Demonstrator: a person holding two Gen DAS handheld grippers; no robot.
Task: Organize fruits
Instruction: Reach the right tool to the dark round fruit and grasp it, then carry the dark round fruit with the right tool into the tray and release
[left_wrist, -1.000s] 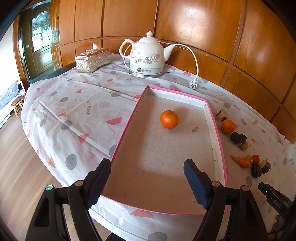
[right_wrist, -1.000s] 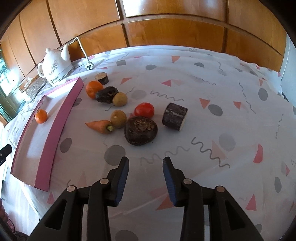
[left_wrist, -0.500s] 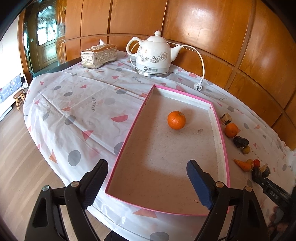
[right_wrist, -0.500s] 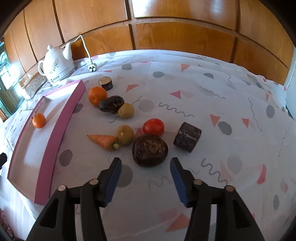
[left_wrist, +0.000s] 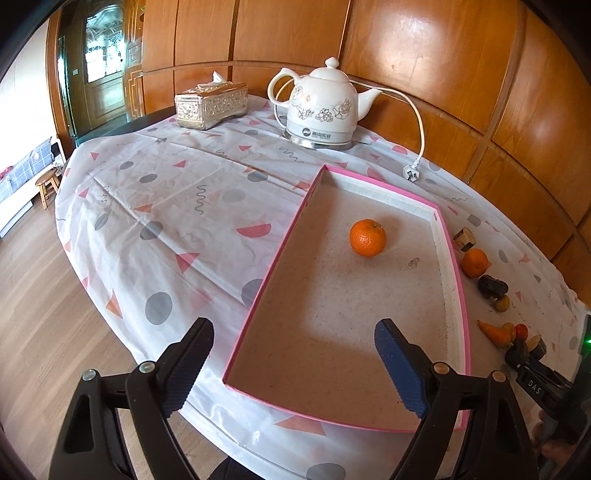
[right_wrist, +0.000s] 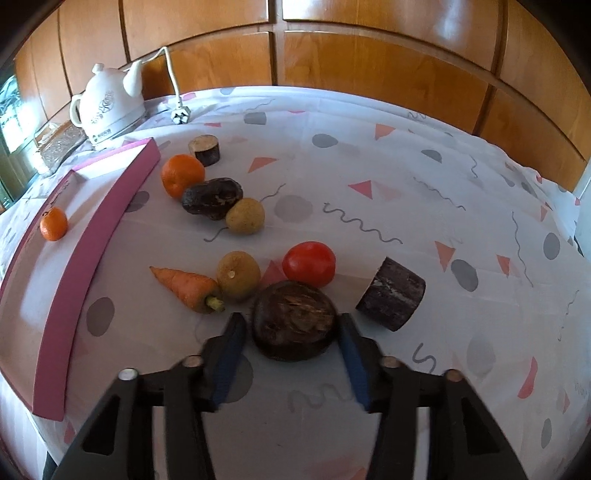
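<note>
A pink-rimmed tray (left_wrist: 280, 254) holds one orange (left_wrist: 368, 237). My left gripper (left_wrist: 293, 332) hangs open over the tray's near end, with nothing between its fingers. To the right of the tray (right_wrist: 92, 251) lie a second orange (right_wrist: 182, 175), a dark lumpy fruit (right_wrist: 211, 198), two tan round fruits (right_wrist: 245, 216) (right_wrist: 238, 275), a carrot (right_wrist: 184, 286), a tomato (right_wrist: 308, 263) and a dark cut cylinder (right_wrist: 391, 299). My right gripper (right_wrist: 291, 321) straddles a dark brown round piece (right_wrist: 294, 310). Its jaws are closing, and a thin gap still shows at the left pad.
At the back of the table stand a white electric kettle (left_wrist: 321, 110) with its loose plug (left_wrist: 412, 172) and a silver tissue box (left_wrist: 210, 105). A small log slice (right_wrist: 205, 149) lies near the tray's far corner. Wooden wall panels run behind the table, and the floor drops off at left.
My right gripper has moved forward and down, and its jaws, first narrow, now stand either side of the dark round piece. My left gripper's jaws stand slightly wider.
</note>
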